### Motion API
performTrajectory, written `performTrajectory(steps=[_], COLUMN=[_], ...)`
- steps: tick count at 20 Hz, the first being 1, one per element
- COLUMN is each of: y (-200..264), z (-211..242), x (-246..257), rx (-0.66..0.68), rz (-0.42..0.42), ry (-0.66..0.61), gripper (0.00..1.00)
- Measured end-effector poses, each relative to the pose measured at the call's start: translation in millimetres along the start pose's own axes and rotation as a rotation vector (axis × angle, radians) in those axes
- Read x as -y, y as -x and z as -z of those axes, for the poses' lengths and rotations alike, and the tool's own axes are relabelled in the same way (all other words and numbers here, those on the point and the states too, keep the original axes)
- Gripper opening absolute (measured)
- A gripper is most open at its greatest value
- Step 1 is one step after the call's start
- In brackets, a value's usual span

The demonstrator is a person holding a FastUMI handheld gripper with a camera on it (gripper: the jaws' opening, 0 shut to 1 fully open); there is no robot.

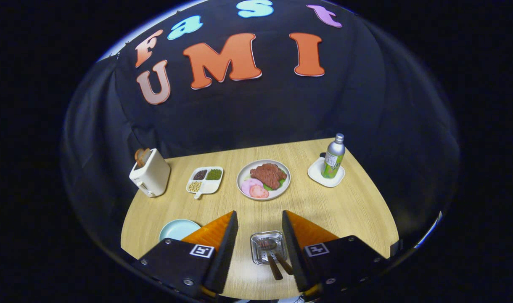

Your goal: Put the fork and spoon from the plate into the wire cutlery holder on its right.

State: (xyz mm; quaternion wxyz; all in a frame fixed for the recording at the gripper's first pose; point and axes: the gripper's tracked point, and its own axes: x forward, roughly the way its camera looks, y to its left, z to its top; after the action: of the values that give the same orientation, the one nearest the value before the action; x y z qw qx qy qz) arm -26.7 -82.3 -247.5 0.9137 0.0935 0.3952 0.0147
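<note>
Gripper view: holder (268, 247) between parted hand-held gripper (260, 235) fingers

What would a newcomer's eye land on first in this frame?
The open hand-held gripper, its fingers either side of the wire holder, where the fork and spoon already lean. Beyond it, mid-table, sits a plate of meat, with a toaster far left and a bottle far right.

light wooden table (345, 210) before a draped black cloth wall (256, 113), lit from above
</note>
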Motion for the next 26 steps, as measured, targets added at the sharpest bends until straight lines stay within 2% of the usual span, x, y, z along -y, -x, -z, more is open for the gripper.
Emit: performTrajectory(steps=[1, 3, 7, 13, 16, 22, 26], y=[5, 18, 56, 107, 123, 138, 141], z=[-15, -49, -115, -171, -182, -189, -188], x=[-2, -8, -12, -9, -15, -18, -20], rx=[0.051, 0.19, 0.471, 0.734, 0.799, 0.847, 0.854], rz=[-0.004, -0.001, 0.036, 0.104, 0.105, 0.11, 0.116], ry=[0.011, 0.036, 0.057, 0.113, 0.133, 0.115, 0.134], gripper=[0.77, 0.86, 0.88, 0.88, 0.88, 0.89, 0.94])
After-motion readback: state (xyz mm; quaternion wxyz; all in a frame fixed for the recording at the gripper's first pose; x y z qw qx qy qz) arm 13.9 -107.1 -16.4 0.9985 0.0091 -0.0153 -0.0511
